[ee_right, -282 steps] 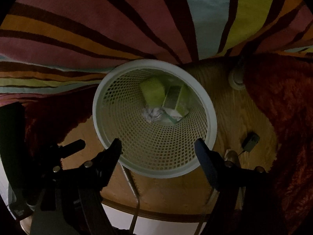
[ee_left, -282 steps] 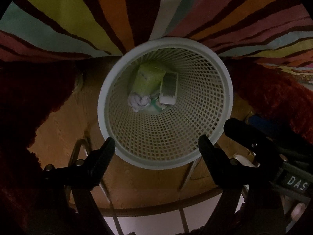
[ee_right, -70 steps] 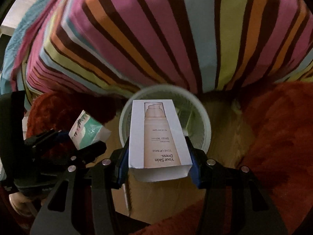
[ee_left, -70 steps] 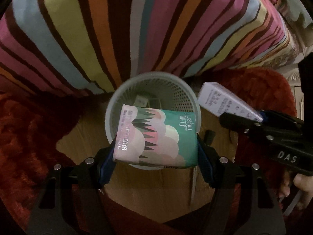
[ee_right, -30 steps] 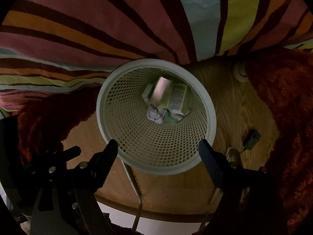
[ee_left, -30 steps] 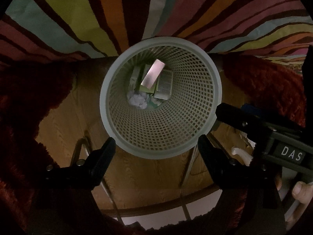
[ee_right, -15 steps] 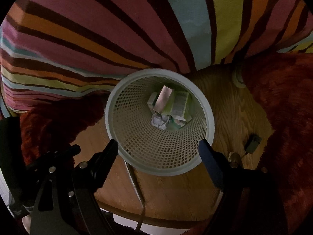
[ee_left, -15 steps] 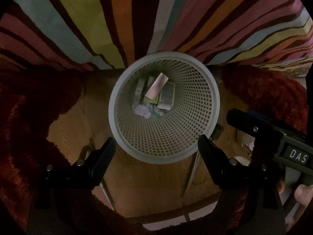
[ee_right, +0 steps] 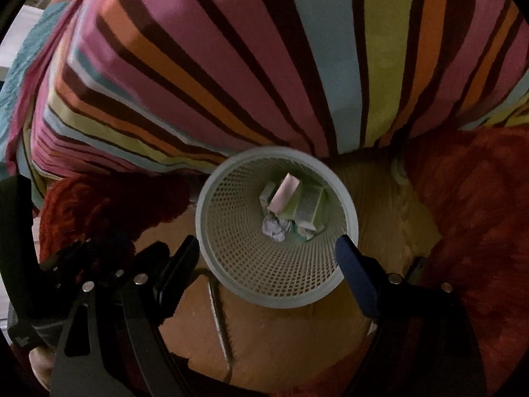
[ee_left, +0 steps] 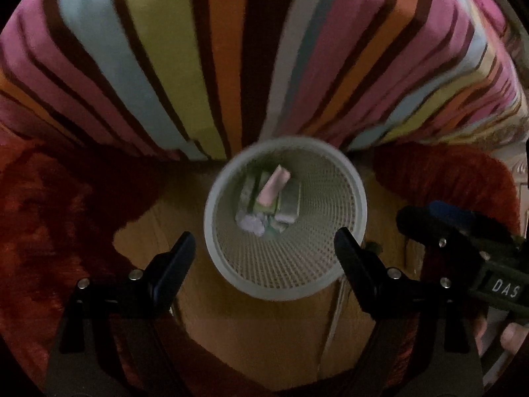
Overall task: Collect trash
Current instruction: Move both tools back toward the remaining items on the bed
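A white mesh wastebasket stands on a wooden floor beside a striped bed. At its bottom lie a pinkish carton, greenish boxes and a crumpled white paper. My left gripper hangs open above the basket's near rim with nothing between its fingers. My right gripper is likewise open and empty over the near rim. The right gripper's body also shows at the right edge of the left wrist view, and the left gripper's body at the lower left of the right wrist view.
A bright striped bedcover fills the upper half of both views. Shaggy red rugs lie on both sides of the basket. Thin cables cross the wooden floor below it. A fingertip shows at the right edge.
Both grippers have risen away from the basket, which now looks smaller and lower in both views, with more of the bedcover showing. The trash inside lies unmoved.
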The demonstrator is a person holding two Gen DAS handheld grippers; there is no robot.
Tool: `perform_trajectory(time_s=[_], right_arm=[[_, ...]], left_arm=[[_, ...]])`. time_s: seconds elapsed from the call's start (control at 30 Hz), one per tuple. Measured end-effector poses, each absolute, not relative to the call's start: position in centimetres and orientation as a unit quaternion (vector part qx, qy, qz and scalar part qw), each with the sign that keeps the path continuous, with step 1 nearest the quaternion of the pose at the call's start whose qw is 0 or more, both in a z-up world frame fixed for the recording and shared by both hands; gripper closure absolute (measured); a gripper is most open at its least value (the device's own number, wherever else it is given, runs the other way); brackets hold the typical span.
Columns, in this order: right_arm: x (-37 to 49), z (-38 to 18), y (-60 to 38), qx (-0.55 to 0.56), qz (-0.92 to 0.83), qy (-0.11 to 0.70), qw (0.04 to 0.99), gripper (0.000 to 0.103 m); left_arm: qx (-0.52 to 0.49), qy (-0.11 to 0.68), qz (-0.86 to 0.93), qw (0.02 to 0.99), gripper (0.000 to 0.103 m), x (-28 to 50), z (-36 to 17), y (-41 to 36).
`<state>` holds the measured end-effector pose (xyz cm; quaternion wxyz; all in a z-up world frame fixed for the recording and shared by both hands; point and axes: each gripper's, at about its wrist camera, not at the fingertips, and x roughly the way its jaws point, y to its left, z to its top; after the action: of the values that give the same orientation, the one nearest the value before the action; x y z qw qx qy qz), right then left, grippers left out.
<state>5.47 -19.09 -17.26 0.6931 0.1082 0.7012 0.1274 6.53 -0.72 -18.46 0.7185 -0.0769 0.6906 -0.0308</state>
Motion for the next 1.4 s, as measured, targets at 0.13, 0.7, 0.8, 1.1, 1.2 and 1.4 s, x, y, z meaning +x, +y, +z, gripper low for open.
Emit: perform_trajectory(time_s=[0.13,0.7,0.8,1.1,1.2,1.4], right_arm=[[5.6,-15.1,-19.1,0.099,0.136,0.667,0.725,0.023],[10.3,-2.5,-20.9,0.12,0.161,0.442,0.874,0.023],[12.4,-1.2,-21.2,0.125,0.157,0.42,0.885,0.023],[18.2,0.8,-22.0,0.135,0.144,0.385,0.901,0.023],[20.0,1.1,-22.3,0.137,0.141,0.382,0.903,0.023],[24.0,0.9,-22.2,0.134,0.135,0.385,0.903,0.023]], left_arm=[[-0.066,0.653,-0.017,0.755,0.019,6.6,-16.2,-0.3],[-0.041,0.505,0.001,0.862,0.019,9.9,-6.3,1.7],[-0.045,0.49,0.015,0.87,0.019,12.0,-5.2,3.0],[-0.069,0.453,0.051,0.887,0.019,19.8,-2.6,6.2],[-0.075,0.452,0.063,0.887,0.019,21.9,-2.6,7.0],[-0.085,0.444,0.068,0.889,0.019,26.1,-2.4,7.8]])
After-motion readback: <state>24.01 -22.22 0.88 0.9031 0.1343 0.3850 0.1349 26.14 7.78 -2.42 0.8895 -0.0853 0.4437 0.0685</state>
